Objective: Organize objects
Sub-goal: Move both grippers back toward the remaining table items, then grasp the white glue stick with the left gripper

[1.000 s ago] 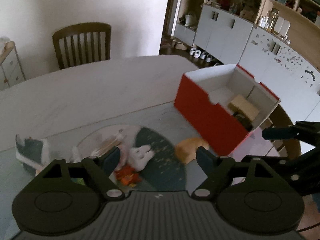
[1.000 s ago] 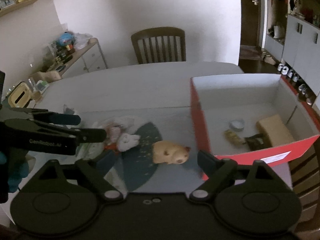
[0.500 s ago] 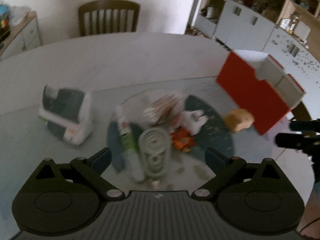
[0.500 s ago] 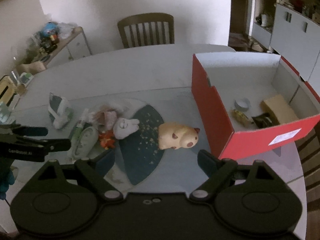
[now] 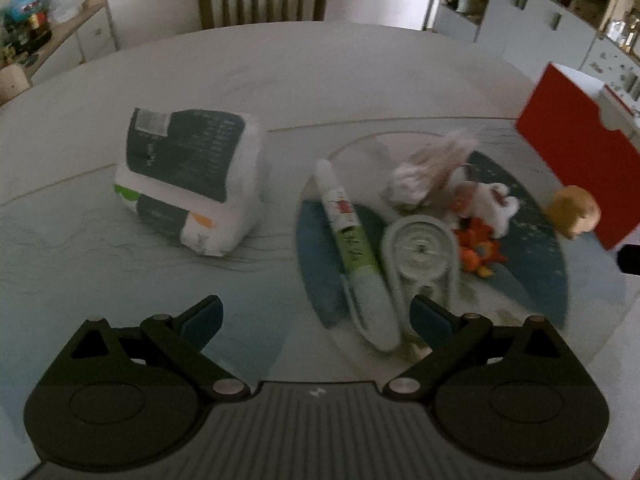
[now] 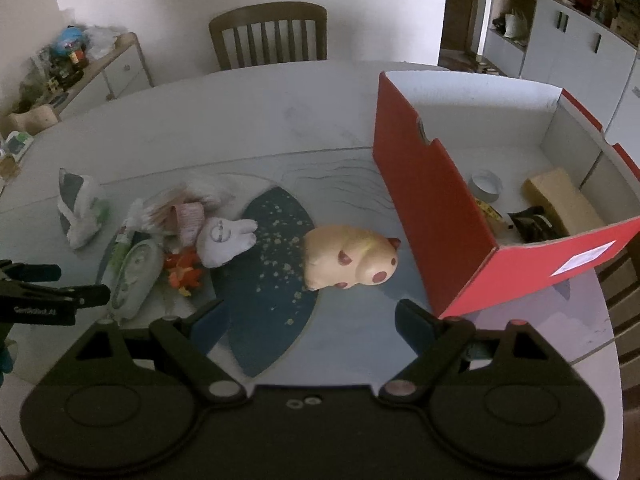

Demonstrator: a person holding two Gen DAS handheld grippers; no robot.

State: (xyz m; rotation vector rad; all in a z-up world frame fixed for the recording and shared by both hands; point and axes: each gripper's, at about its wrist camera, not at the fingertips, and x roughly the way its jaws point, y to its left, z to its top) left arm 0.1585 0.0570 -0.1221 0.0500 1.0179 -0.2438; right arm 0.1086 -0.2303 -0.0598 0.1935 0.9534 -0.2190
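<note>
My left gripper (image 5: 316, 316) stands open wide, low over the table, with nothing between its fingers. Just ahead of its right finger lie a white and green tube (image 5: 348, 232) and a round clear container (image 5: 420, 252). Behind them sit an orange toy (image 5: 480, 252), a white plush (image 5: 492, 200) and a bag of cotton swabs (image 5: 432, 168). A tissue pack (image 5: 188, 184) stands to the left. My right gripper (image 6: 312, 320) is open and empty, a little short of a yellow pig toy (image 6: 348, 258). The pig lies beside the red box (image 6: 432, 208).
The red box holds a tape roll (image 6: 486, 186), a yellow sponge (image 6: 560, 196) and a dark item (image 6: 532, 224). The left gripper (image 6: 76, 282) shows at the left edge of the right wrist view. A wooden chair (image 6: 268, 36) stands behind the table; cabinets line the right.
The left gripper swung left from the red box to the pile, sank toward the table and spread its jaws wider. The right gripper sank closer to the pig toy, still open.
</note>
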